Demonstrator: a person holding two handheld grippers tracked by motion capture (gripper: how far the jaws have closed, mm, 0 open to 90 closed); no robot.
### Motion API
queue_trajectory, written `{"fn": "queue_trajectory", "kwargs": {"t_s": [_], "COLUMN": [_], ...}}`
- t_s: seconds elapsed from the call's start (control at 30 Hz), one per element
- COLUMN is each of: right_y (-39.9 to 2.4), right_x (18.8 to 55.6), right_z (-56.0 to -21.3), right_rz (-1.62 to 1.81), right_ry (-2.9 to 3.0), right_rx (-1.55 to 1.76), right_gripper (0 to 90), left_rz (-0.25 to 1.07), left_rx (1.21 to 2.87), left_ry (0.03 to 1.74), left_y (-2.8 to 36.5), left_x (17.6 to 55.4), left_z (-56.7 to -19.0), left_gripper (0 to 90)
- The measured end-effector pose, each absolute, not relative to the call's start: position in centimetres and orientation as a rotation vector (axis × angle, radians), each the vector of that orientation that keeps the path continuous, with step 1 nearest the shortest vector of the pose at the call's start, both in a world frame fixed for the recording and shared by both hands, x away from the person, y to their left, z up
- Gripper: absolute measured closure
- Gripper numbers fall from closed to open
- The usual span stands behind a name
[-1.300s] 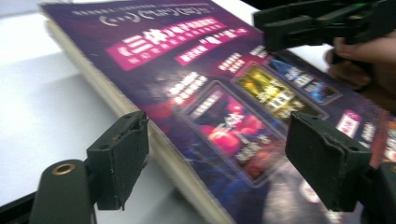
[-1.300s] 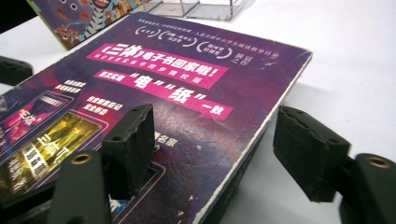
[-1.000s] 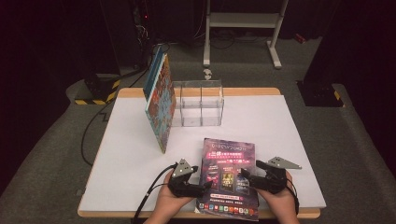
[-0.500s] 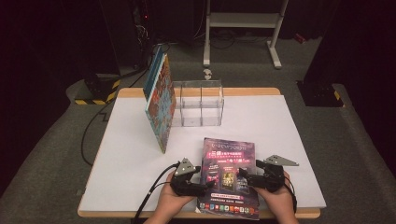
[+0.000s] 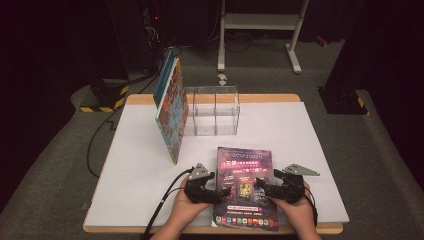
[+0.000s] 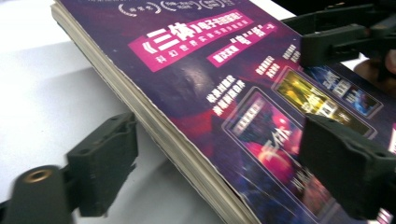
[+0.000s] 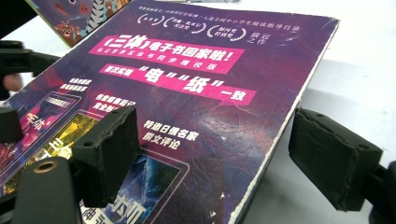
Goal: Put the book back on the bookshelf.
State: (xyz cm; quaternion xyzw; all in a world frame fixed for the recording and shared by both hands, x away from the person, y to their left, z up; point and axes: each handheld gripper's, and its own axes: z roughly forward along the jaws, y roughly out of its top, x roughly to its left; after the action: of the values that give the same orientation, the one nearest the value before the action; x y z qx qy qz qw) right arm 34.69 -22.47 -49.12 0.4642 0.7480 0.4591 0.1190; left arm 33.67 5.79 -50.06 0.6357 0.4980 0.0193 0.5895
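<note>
1. Flat and cover up at the near edge of the white surface (image 5: 300,145): a purple book (image 5: 243,172), its near end just over that edge. Probably placed so as to let a jaw get under each long side.
2. Well apart at the far side: a picture book (image 5: 171,112) standing tilted against a clear box (image 5: 212,111). Judging by that, likely a stand for books, with the purple one next to go there.
3. Left gripper (image 5: 225,191) brought in at the purple book's left side, right gripper (image 5: 260,187) at its right side. A grip from both sides would lift so wide and floppy a thing level.
4. Left jaws open and just now opening further. One jaw over the cover, the other down beside the page edges, the book's side between them. No pad visibly pressing in the left gripper view.
5. Right jaws open too, just now closing a little. One jaw above the cover, the other out past the book's right side with a clear gap, so not yet a grip.
6. Next need, as a judgement: both pairs shut firmly on the sides before any lift.
</note>
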Motion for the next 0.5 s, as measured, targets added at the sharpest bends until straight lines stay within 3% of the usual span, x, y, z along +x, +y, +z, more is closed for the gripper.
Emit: {"fn": "queue_trajectory", "kwargs": {"t_s": [0.27,0.5], "right_y": [-22.5,-22.4], "right_x": [34.6,34.6], "right_z": [-49.1,-49.1], "right_rz": [1.342,1.339], "right_ry": [2.186,2.183], "right_rx": [1.353,1.354], "right_gripper": [16.1,16.1], "left_rz": [0.003,-0.038], "left_rx": [1.487,1.492], "left_ry": [1.176,1.193], "left_y": [5.1,4.3], "left_x": [34.7,35.1], "left_z": [-50.3,-50.4], "left_gripper": [1.2,0.5]}}
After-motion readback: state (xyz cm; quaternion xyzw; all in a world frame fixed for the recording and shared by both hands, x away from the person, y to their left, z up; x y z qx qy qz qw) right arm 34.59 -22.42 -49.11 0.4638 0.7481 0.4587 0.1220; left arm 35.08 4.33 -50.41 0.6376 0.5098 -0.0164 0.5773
